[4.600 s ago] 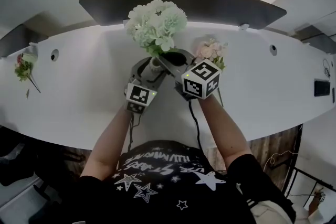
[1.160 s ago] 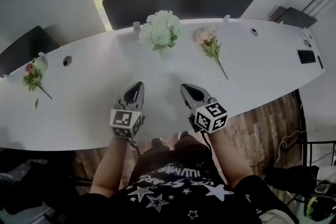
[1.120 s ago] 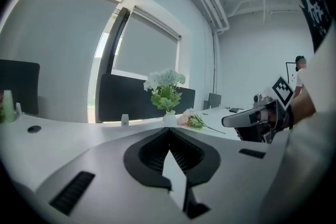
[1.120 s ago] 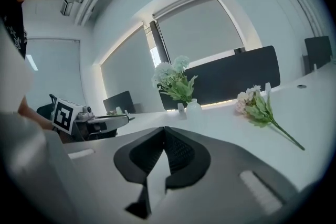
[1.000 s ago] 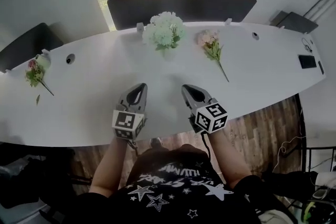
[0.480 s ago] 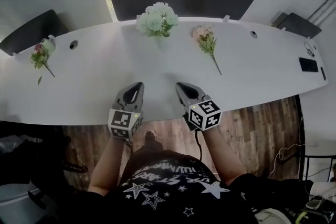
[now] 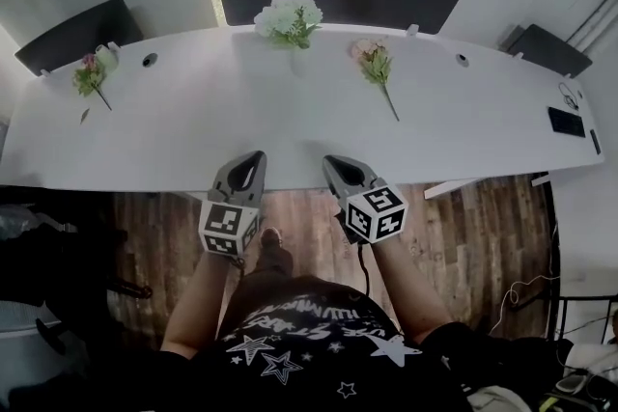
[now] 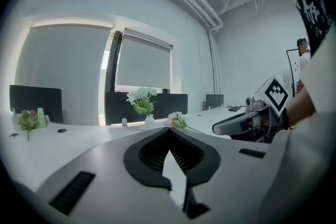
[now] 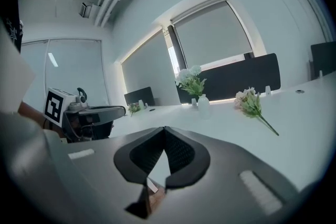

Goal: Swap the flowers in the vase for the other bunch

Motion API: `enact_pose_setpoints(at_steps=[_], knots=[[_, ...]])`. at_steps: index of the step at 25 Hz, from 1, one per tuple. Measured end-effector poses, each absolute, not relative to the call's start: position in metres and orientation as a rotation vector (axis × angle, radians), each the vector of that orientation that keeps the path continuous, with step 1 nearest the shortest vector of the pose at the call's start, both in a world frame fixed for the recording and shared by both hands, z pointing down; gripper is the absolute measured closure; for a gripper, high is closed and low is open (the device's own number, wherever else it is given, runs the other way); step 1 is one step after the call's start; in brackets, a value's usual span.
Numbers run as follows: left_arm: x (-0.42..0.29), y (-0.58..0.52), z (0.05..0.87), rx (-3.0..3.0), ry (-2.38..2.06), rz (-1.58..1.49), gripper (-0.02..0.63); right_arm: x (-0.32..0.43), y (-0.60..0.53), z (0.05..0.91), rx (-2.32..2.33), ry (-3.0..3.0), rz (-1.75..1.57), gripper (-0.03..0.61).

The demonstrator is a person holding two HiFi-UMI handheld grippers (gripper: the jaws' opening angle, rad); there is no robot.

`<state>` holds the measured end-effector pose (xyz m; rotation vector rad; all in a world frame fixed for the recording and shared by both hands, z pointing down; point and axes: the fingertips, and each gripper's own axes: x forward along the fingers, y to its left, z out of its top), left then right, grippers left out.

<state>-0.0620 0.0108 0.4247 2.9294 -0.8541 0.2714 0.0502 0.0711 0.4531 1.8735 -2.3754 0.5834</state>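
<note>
Step in hand: no handling step, by my judgement. I hold both tongs at the near edge of the table point(image 7: 193, 125), well apart from the flowers.
Task status: the white bunch point(image 7: 288, 17) stands in the vase point(image 9: 203, 101) at the far side. This layout alone does not tell me whether the swap is done or not begun.
Next move: if the swap is not yet done, I need a long reach across the table and opened jaws. One pair steadies the vase while the other takes the white stems at the neck and lifts them straight up.
Small sprig point(image 7: 92, 75): lies at the far left of the table, well apart from the vase. I judge it no part of the swap.
Left tongs point(image 7: 251, 159): jaws fully together, tips meeting, nothing between them. They touch nothing and point towards the vase.
Pink bunch point(image 7: 372, 63): lies flat on the table just right of the vase, not touching it, with its stem towards me.
Right tongs point(image 7: 335, 161): jaws fully together, nothing held, nothing touched. They sit level with the left pair.
</note>
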Motion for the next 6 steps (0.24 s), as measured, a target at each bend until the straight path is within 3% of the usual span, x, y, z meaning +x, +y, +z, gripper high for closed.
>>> enact_pose_setpoints(at_steps=[6], knots=[[-0.074, 0.055, 0.421, 2.93, -0.876, 0.258, 0.606, 0.042, 0.125, 0.453, 1.878, -2.371, 0.567, 0.577]])
